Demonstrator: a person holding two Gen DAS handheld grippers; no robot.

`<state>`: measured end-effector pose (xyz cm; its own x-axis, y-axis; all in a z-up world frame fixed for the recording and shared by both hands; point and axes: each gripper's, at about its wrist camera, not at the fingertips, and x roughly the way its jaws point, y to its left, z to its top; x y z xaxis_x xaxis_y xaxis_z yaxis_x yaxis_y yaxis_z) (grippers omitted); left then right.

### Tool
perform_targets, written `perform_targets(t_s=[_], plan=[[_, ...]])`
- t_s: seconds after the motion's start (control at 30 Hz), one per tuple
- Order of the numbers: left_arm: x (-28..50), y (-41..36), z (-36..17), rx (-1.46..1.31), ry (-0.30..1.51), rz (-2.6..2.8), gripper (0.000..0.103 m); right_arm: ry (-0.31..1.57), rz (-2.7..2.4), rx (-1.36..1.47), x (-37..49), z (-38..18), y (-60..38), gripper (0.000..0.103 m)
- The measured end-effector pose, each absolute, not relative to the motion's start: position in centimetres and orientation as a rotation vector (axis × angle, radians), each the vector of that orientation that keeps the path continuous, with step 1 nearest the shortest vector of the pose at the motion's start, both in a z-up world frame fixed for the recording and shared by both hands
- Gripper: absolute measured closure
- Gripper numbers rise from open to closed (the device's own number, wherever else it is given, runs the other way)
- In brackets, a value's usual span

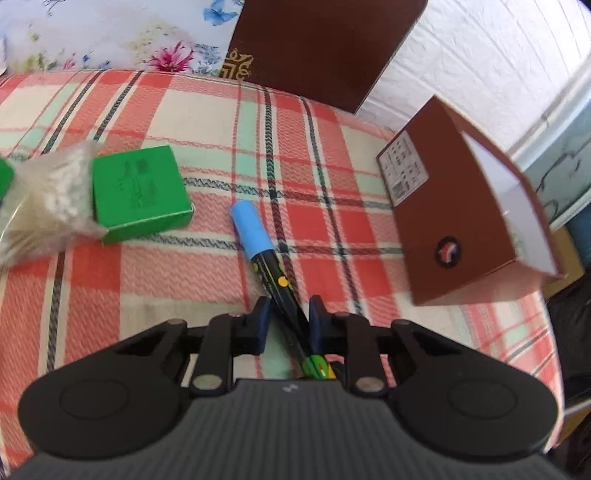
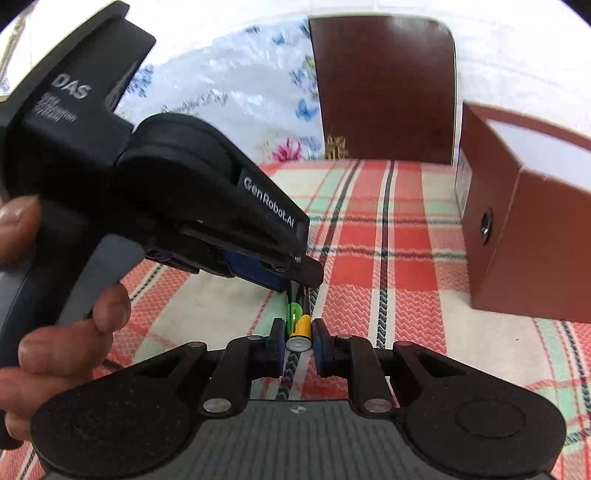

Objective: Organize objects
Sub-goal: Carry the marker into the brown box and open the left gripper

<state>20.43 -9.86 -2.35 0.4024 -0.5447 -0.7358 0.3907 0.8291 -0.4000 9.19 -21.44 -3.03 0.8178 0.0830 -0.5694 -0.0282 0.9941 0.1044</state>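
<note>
**Left wrist view: marker gripped at both ends**

Left wrist view shows the left tongs [image 1: 287, 317] clamped on the black barrel of a blue-capped marker [image 1: 263, 254], which lies on the plaid cloth [image 1: 332, 177]. Right tongs [image 2: 298, 341] are clamped on the marker's yellow rear end [image 2: 301, 328]. A green box [image 1: 140, 192] rests beside a clear plastic bag [image 1: 48, 199]. An open brown box [image 1: 458, 221] stands to the right, apart from the marker.

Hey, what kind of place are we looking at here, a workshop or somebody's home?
Most likely a home, perhaps a bedroom: a plaid blanket covers the soft surface, a floral cloth lies behind it, and a white brick-pattern wall stands beyond.
</note>
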Motion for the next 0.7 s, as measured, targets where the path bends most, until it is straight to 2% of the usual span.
perform_targets(t_s=[0.17,0.33,0.57,0.6,0.63,0.67,0.7], plan=[[18.1,-10.8,2.9,-0.19,0.859,-0.663,0.083,0.433,0.004,0.005,6.6,-0.4,-21.2,0.085],[16.3,-15.2,9.3,-0.149,0.693,-0.8,0.084,0.269,-0.094,0.043,5.4,3.5,-25.1,0.085],[18.0,-24.8,10.0,-0.065,0.713,-0.907,0.083,0.208,-0.28,0.077,5.8,4.8,-32.5,0.084],[18.2,-26.2,9.6,-0.042,0.718,-0.902,0.079,0.214,-0.305,0.068,6.2,4.6,-33.3,0.073],[18.5,-27.5,9.0,-0.008,0.713,-0.878,0.073,0.231,-0.335,0.053,6.7,4.2,-34.1,0.047],[18.7,-28.4,8.5,0.026,0.707,-0.84,0.064,0.246,-0.369,0.048,7.1,3.8,-34.9,0.039],[18.8,-29.2,7.9,0.059,0.702,-0.799,0.065,0.25,-0.393,0.059,7.1,3.5,-35.6,0.041]])
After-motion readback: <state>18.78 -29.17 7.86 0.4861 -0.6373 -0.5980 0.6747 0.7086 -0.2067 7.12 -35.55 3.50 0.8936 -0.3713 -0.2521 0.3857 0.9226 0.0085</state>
